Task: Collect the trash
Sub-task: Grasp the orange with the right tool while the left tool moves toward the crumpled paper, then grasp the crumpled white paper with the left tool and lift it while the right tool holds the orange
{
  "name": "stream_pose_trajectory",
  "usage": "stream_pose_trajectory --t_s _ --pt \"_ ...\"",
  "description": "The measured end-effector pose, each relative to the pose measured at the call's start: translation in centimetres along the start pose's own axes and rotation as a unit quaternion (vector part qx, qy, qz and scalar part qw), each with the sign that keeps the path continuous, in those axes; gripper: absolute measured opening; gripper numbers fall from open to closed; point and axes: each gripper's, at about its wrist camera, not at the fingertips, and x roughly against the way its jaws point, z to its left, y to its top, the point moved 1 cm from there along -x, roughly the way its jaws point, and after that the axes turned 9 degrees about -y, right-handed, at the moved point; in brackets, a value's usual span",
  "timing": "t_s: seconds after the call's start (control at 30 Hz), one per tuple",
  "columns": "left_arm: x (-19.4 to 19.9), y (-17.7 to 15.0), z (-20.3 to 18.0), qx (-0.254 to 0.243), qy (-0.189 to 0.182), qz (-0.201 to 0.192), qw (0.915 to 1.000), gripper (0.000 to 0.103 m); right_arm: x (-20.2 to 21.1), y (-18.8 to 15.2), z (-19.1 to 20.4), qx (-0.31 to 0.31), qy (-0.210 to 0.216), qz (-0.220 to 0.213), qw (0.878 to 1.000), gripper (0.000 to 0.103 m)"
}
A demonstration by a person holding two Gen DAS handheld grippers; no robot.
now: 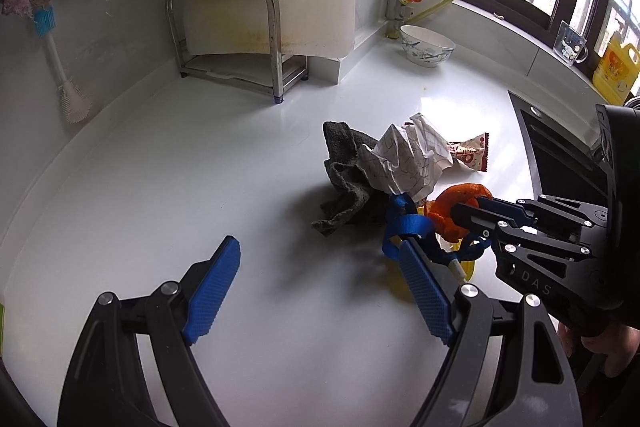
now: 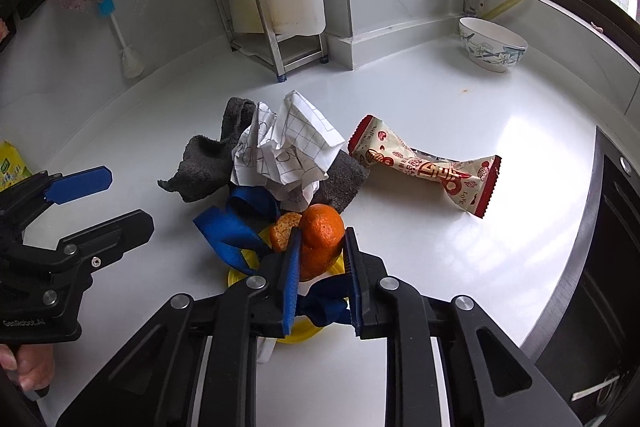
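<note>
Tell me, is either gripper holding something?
The right gripper pinches the orange peel by its two sides. The left gripper is open and empty.

Right tongs around orange peel

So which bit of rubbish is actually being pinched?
The orange peel, squeezed between the right gripper's blue pads; crumpled paper and snack wrapper lie untouched.

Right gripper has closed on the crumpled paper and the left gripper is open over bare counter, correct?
Not quite. The right gripper has closed on the orange peel, not the crumpled paper, as the right wrist view shows. The left gripper is open over bare counter.
</note>
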Motion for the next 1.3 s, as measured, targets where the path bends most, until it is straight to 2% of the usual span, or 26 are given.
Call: stream_pose_trajectory --t_s 0.3,0.6,1.07,1.1,1.17,1.23,1.3 --pt "-0.3 1.2 -1.7 -0.018 -0.016 -0.013 0.9996 0.08 2.2 -0.7 -3.1 -0.068 -0.014 -0.02 0.997 0.019" --pt "-1.6 2.8 -4.6 -0.045 -0.031 -0.033 0.9979 0.08 3.9 -3.5 -5.8 -0.113 -0.041 -0.017 0.993 0.018" --pt "-6.3 4.2 -7.6 -0.092 -0.007 -0.048 0.9946 0.08 5.5 -6.6 -8.1 -0.147 -0.057 -0.014 0.987 0.018" --pt "-6.6 4.2 -7.7 -0.094 -0.006 -0.048 0.9944 0.079 5.5 -6.7 -8.2 -0.148 -0.058 -0.013 0.987 0.018" --pt "-7.2 4.1 -7.8 -0.095 -0.004 -0.043 0.9946 0.071 5.5 -7.0 -8.5 -0.151 -0.058 -0.011 0.987 0.018" --pt "-7.5 4.1 -7.9 -0.096 0.003 -0.042 0.9945 0.055 5.4 -7.2 -8.6 -0.153 -0.058 -0.009 0.987 0.018" --pt "-7.3 4.1 -7.8 -0.092 0.0 -0.045 0.9948 0.052 5.4 -7.3 -8.5 -0.153 -0.057 -0.006 0.986 0.018"
